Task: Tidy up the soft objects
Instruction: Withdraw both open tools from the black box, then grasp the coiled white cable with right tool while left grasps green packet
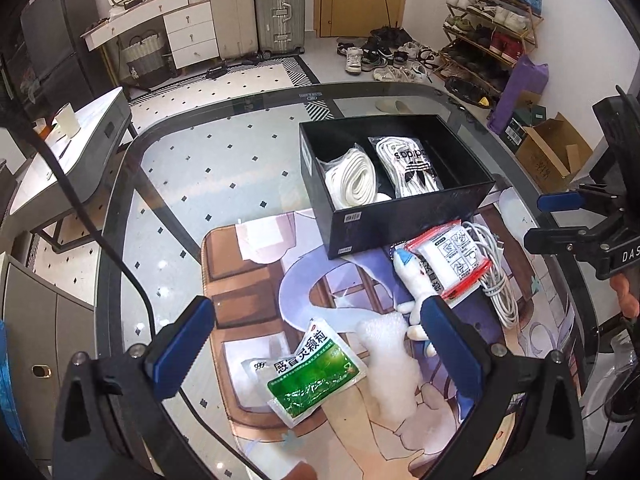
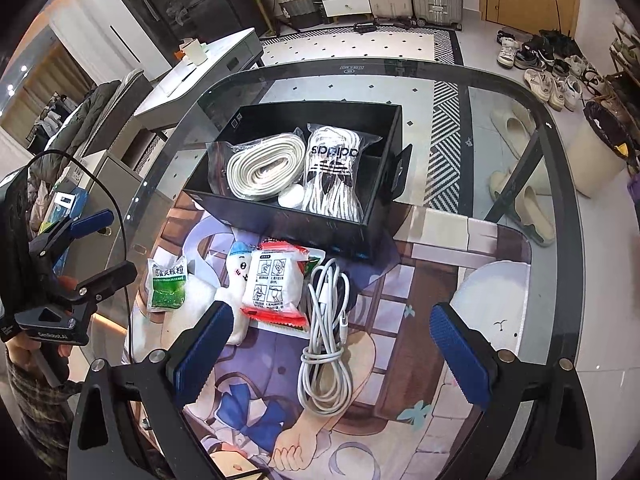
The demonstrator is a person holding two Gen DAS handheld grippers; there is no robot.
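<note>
A black box (image 1: 404, 216) (image 2: 280, 216) stands on the glass table and holds a coiled white strap (image 1: 352, 178) (image 2: 260, 172) and a bagged bundle of laces (image 1: 412, 166) (image 2: 332, 172). In front of it lie a green sachet (image 1: 316, 372) (image 2: 166, 284), a white foam piece (image 1: 392, 364), a small white plush (image 1: 412, 280) (image 2: 236, 276), a red-edged white packet (image 1: 452, 258) (image 2: 276, 284) and a coiled white cable (image 1: 496, 276) (image 2: 324, 344). My left gripper (image 1: 320, 360) is open over the sachet and foam. My right gripper (image 2: 332, 360) is open over the cable.
A printed mat (image 1: 248, 288) (image 2: 440, 280) covers the glass table (image 1: 180, 184) (image 2: 500, 92). Beyond the table are a grey side table (image 1: 80, 152), suitcases (image 1: 256, 12), shoes on the floor (image 1: 384, 60) and a cardboard box (image 1: 552, 152).
</note>
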